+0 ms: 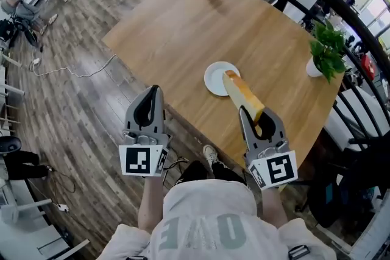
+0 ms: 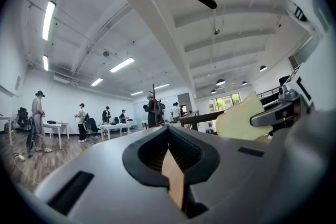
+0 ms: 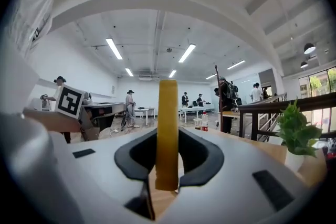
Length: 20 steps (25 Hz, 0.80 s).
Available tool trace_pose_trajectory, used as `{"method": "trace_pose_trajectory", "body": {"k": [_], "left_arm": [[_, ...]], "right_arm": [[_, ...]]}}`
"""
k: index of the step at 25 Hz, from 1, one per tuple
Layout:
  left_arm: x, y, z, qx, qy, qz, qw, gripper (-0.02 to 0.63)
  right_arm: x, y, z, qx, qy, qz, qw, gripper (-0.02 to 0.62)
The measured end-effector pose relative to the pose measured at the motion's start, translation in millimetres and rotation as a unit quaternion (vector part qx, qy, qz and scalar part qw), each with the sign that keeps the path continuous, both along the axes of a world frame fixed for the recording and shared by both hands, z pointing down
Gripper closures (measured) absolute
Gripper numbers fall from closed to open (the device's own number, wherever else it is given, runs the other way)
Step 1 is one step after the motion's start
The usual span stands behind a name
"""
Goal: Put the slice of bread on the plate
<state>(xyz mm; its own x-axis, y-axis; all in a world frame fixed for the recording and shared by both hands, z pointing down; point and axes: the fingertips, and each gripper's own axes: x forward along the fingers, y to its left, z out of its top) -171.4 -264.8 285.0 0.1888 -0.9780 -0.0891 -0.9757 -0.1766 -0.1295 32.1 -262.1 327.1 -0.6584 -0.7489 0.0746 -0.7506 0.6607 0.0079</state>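
Head view: right fingers (image 1: 245,125) clamp bread slice (image 1: 242,94) by plate (image 1: 213,77); left fingers (image 1: 134,115) closed.

A big open lab or test hall — white walls, ceiling strip lights (image 3: 114,48), white work tables (image 2: 113,126) with people (image 2: 38,115) standing round them, and a plank floor (image 1: 79,112) with cables (image 1: 67,73) trailing at nine o'clock of the wooden table (image 1: 183,33).
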Motion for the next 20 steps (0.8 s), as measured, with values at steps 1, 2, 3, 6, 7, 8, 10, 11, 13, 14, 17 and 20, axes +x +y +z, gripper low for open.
{"method": "trace_pose_trajectory", "body": {"k": [1,2,3,6,7,8,10,11,13,14,17,20], "left_arm": [[-2,-5,-2,-0.001,-0.005,-0.002,1.0,0.599],[-4,-11,-3,-0.001,-0.009,-0.004,1.0,0.598],[-6,-16,-5,-0.001,-0.01,-0.006,0.9999,0.599],[-11,-30,-7,-0.001,-0.005,0.004,1.0,0.598],[-12,-35,-9,0.001,-0.004,0.011,0.9999,0.599],[-12,-40,-10,0.004,-0.002,0.019,0.9998,0.598],[-10,-52,-13,0.009,0.001,0.037,0.9993,0.598],[-9,-57,-15,0.01,0.001,0.046,0.9989,0.598],[-5,-62,-16,0.012,0.006,0.06,0.9981,0.598],[-3,-65,-15,0.011,0.008,0.067,0.9977,0.6],[0,-71,-9,0.007,0.019,0.081,0.9965,0.598],[3,-75,-3,0.0,0.027,0.091,0.9954,0.598]], "right_arm": [[-1,-5,0,0.002,0.001,-0.004,1.0,0.502],[-1,-9,0,0.004,0.002,-0.004,1.0,0.503],[-1,-13,-1,0.006,0.002,-0.002,1.0,0.503],[-3,-21,-6,0.012,0.003,0.016,1.0,0.503],[-5,-23,-7,0.016,0.01,0.022,1.0,0.503],[-6,-27,-7,0.02,0.022,0.028,0.999,0.503],[-11,-37,-4,0.024,0.048,0.043,0.998,0.503],[-15,-41,-3,0.025,0.056,0.051,0.997,0.503],[-20,-43,-1,0.026,0.071,0.062,0.995,0.503],[-21,-44,1,0.024,0.082,0.065,0.994,0.503],[-23,-51,8,0.031,0.138,0.074,0.987,0.503],[-27,-60,24,0.061,0.258,0.088,0.96,0.503]]}}
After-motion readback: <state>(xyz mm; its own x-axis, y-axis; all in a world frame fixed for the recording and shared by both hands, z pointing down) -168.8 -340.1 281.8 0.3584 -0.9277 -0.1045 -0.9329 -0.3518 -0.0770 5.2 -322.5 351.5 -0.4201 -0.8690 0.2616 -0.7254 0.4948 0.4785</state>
